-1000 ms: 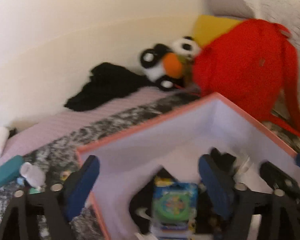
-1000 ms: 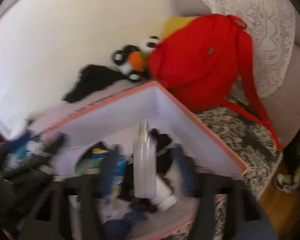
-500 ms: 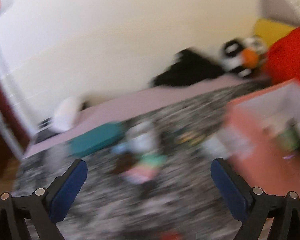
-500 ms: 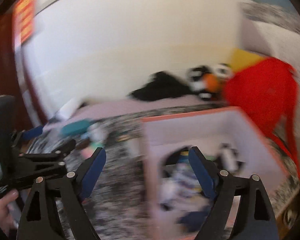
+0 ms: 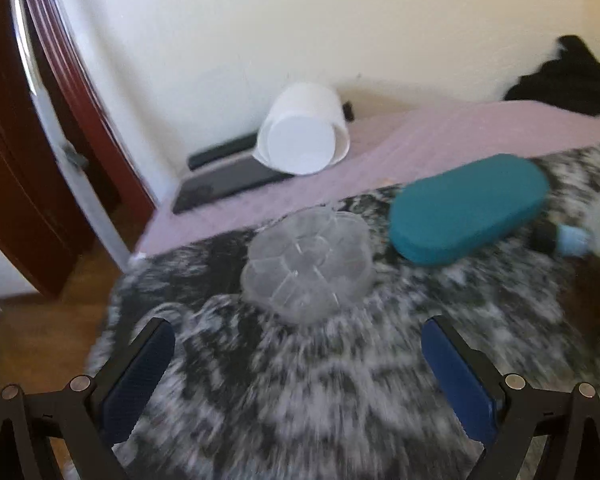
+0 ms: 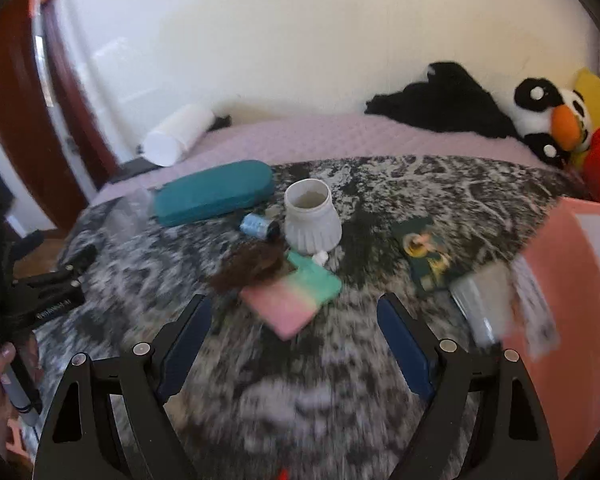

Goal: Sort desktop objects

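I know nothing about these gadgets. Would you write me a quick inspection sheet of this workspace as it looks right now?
Surface: black-and-white mottled cloth over a lilac cover.
Job's things: teal case, clear compartment box, white ribbed jar open on top, pink-and-green pad, dark card, salmon storage box at right.
Clutter: white tub on its side, black cloth, panda plush.
Grippers: left hand-held gripper and right hand-held gripper both open, holding nothing.
Cables: nothing seen.
Surroundings: cream wall, dark red door frame.

Clear compartmented box (image 5: 309, 265) beside teal case (image 5: 468, 209).
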`<state>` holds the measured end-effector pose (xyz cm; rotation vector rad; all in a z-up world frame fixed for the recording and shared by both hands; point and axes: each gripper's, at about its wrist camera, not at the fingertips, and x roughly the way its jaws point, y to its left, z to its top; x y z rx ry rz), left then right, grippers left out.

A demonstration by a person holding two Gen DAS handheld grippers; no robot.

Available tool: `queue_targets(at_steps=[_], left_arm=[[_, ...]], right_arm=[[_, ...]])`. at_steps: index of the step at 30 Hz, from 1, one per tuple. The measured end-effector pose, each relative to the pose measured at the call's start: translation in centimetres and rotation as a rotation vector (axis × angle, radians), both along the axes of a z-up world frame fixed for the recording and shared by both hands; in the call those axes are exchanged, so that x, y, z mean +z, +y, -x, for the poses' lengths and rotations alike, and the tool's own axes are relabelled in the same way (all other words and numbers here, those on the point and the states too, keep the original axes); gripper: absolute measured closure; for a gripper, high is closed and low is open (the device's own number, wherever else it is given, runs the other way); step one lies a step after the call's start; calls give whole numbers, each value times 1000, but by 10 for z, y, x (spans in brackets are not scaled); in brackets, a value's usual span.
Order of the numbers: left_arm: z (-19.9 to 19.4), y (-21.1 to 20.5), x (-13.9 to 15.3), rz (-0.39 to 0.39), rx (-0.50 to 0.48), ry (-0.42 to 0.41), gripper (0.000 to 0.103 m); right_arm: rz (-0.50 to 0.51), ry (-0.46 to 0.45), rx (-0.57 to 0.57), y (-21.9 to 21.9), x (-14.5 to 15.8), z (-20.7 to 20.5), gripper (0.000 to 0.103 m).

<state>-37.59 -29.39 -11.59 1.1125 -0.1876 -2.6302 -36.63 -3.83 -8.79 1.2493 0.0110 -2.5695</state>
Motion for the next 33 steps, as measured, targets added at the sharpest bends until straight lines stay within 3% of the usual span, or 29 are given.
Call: queue_targets(at_steps=[6,12,13,14,15,16,17,18,19,25,33], left_arm=[[64,-8,-42,-60,-14,-58,2],[102,-17,-44,-84,8,-47,3],[104,-18,-44,-89,6,-44,12],[105,-18,-44,-85,5,-39,22],[103,-16,-41,-81,-5,-32,39],[100,-13,-36,-86,-25,-26,54],[95,-9,-31,-83,-41,-22,62],[88,-4,-25,-74,-48,-19,92],[81,0,-20,-72,-49,-19,103],[2,15,19,-107,-79,35,103],[-133,22,74,-204,-151,112,103]], right_arm=[[-41,-68,-22,-13,-37,66,16],[-86,-67,-49,-22,-54,111,16],[-83,-67,-53,-22,-55,117,16],[-78,-66,-50,-22,-55,121,26],[-72,-66,-47,-23,-56,125,50],[-69,-60,-42,-23,-54,126,48],[-70,-44,-34,-23,-48,122,48],[-72,-27,-26,-24,-43,117,48],[-74,-11,-17,-24,-37,113,48],[-43,77,44,-18,18,33,48],[26,118,96,9,69,-112,48]])
